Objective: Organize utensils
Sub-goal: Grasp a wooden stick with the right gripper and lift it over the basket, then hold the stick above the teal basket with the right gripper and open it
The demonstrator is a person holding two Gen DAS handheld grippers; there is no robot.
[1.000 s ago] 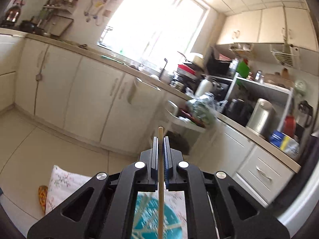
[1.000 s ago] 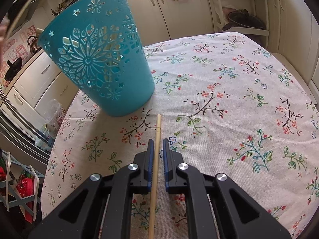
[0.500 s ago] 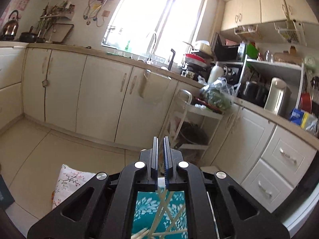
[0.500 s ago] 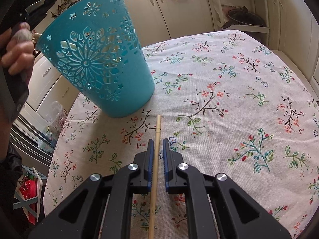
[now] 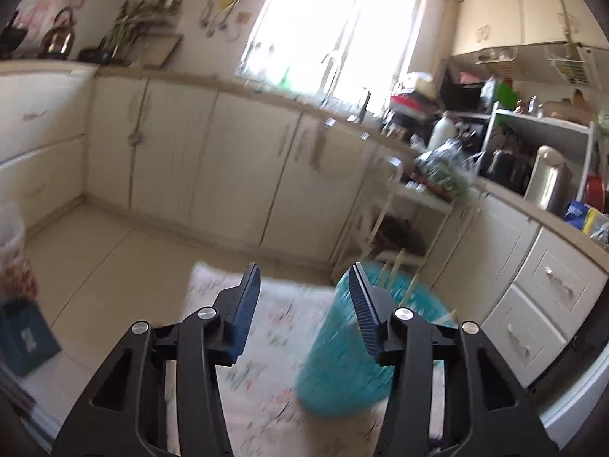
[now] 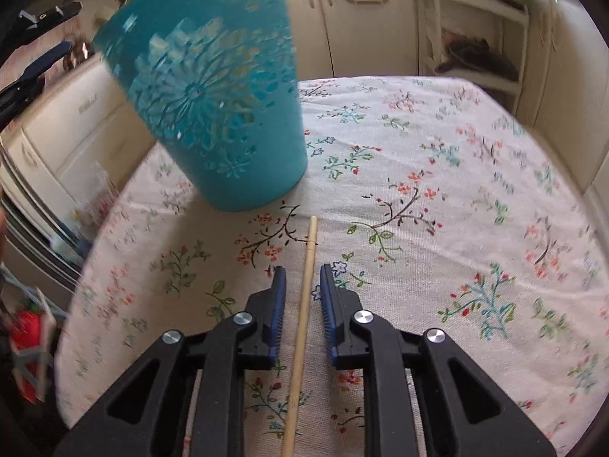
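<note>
A teal cut-out basket (image 6: 213, 95) stands on the flowered tablecloth (image 6: 418, 228). In the left wrist view the basket (image 5: 335, 361) holds several wooden chopsticks (image 5: 396, 266) that stick out of its top. My left gripper (image 5: 302, 270) hangs just left of the basket, its jaws opening wide with nothing between them. It also shows at the top left of the right wrist view as the left gripper (image 6: 53, 34). One chopstick (image 6: 303, 304) lies on the cloth between the fingers of my right gripper (image 6: 302, 268). Those jaws are opening, with gaps on both sides of the stick.
Cream kitchen cabinets and a crowded counter (image 5: 533, 190) run behind the table. A white shelf rack (image 6: 475, 38) stands past the table's far edge. A blue box (image 5: 23, 339) and a pale jar (image 5: 11, 247) sit at the left edge.
The chopstick left my left gripper and stands in the basket; that gripper sank beside the basket and opened. My right gripper's jaws widened slightly around the lying chopstick.
</note>
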